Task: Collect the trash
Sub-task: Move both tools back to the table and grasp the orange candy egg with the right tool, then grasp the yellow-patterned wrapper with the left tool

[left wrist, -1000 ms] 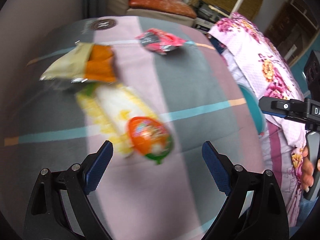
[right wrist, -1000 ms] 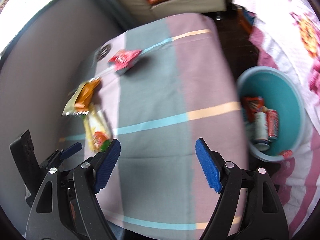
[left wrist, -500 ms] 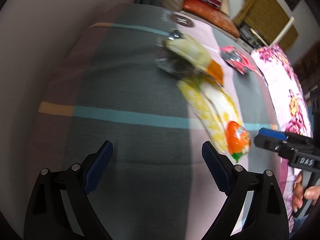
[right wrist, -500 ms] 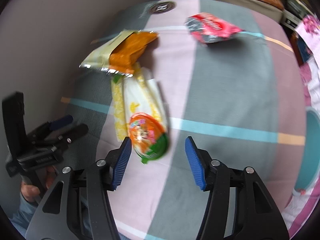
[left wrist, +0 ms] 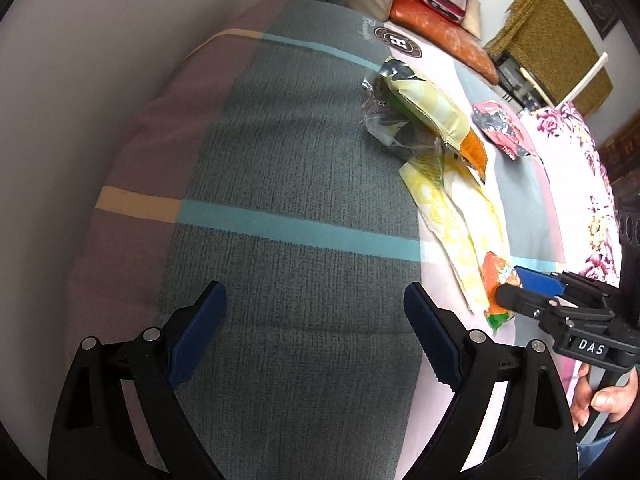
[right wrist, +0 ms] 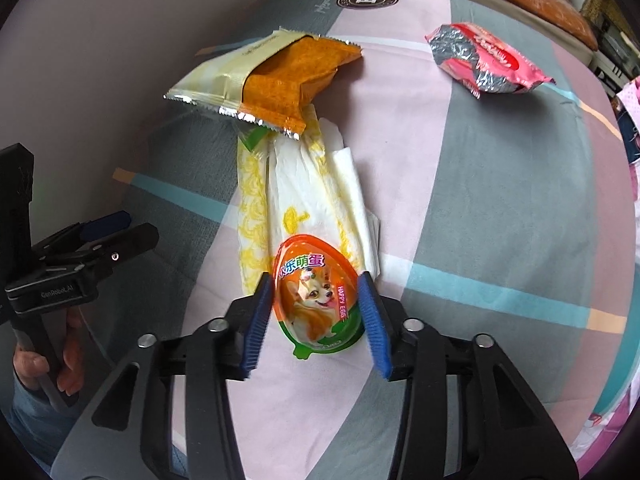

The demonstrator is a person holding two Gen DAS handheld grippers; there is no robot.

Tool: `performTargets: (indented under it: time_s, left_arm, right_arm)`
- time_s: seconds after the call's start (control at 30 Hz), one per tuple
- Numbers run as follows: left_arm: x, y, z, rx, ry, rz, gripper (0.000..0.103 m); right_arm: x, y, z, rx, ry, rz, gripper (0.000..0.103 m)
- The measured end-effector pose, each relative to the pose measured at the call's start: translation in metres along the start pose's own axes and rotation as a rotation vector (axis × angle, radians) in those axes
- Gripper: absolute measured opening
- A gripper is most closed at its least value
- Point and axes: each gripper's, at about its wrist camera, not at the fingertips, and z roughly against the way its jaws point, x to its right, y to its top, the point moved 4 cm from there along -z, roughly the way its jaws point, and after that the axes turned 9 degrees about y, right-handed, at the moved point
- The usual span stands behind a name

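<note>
Pointing steeply down, R gripper (right wrist: 316, 316) jaws just narrowed around egg pack (right wrist: 314, 296); L gripper (left wrist: 316, 332) wide open

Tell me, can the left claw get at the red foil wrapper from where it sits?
Probably not directly. The left claw hangs open over bare grey cloth, and the red foil wrapper lies at the far side, beyond the cream-and-orange packet and the tissue. It would have to travel over those first.

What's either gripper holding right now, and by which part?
Left gripper is open over bare bedspread and holds nothing. Right gripper has been closing around the orange egg pack, pads flanking its long sides; actual contact cannot be told.
</note>
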Motion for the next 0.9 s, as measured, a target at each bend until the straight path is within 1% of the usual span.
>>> performTargets:
  time_s: [0.1,0.13,0.17,0.3,0.37,0.47,0.57,0.63,0.67,0.7,0.73,0.8,0.83,0.87,0.9]
  left_arm:
    - [0.0,0.0,0.0,-0.002,0.006,0.002,0.091]
    - [0.001,0.0,0.0,-0.004,0.006,0.005,0.091]
    - [0.002,0.0,0.0,-0.005,0.004,0.008,0.091]
    - [0.021,0.007,-0.005,-0.012,-0.019,-0.003,0.091]
    - [0.036,0.01,-0.007,-0.01,-0.032,-0.022,0.091]
    - [0.066,0.014,-0.01,0.001,-0.048,-0.074,0.091]
    - [0.097,0.014,-0.015,0.009,-0.042,-0.137,0.091]
    - [0.109,0.013,-0.019,0.01,-0.04,-0.161,0.089]
    - [0.114,0.011,-0.02,0.013,-0.029,-0.172,0.084]
    - [0.119,0.01,-0.022,0.018,-0.011,-0.187,0.081]
    - [0.123,0.009,-0.022,0.035,0.014,-0.203,0.076]
    - [0.127,0.008,-0.022,0.059,0.058,-0.232,0.049]
    - [0.128,0.007,-0.021,0.064,0.063,-0.24,0.042]
    - [0.129,0.007,-0.021,0.068,0.067,-0.242,0.029]
    - [0.129,0.007,-0.021,0.072,0.072,-0.242,0.021]
  right_arm:
    - [-0.001,-0.003,-0.002,0.002,-0.008,0.023,0.046]
    - [-0.002,-0.003,-0.002,0.002,-0.013,0.03,0.042]
    - [-0.002,-0.005,-0.002,0.0,-0.012,0.033,0.042]
    - [0.009,-0.01,0.007,0.022,0.012,0.001,0.042]
    - [0.019,-0.012,0.015,0.038,0.018,-0.027,0.042]
    - [0.043,-0.019,0.032,0.074,0.019,-0.102,0.042]
    - [0.059,-0.024,0.045,0.106,0.025,-0.147,0.042]
    - [0.066,-0.025,0.052,0.12,0.028,-0.165,0.042]
    - [0.07,-0.026,0.055,0.126,0.031,-0.173,0.042]
    - [0.074,-0.027,0.059,0.136,0.033,-0.183,0.042]
    - [0.077,-0.028,0.062,0.146,0.035,-0.191,0.042]
    - [0.083,-0.029,0.067,0.156,0.041,-0.2,0.042]
    - [0.088,-0.03,0.072,0.161,0.045,-0.205,0.042]
    - [0.091,-0.03,0.073,0.166,0.049,-0.213,0.042]
    - [0.092,-0.03,0.073,0.169,0.051,-0.217,0.042]
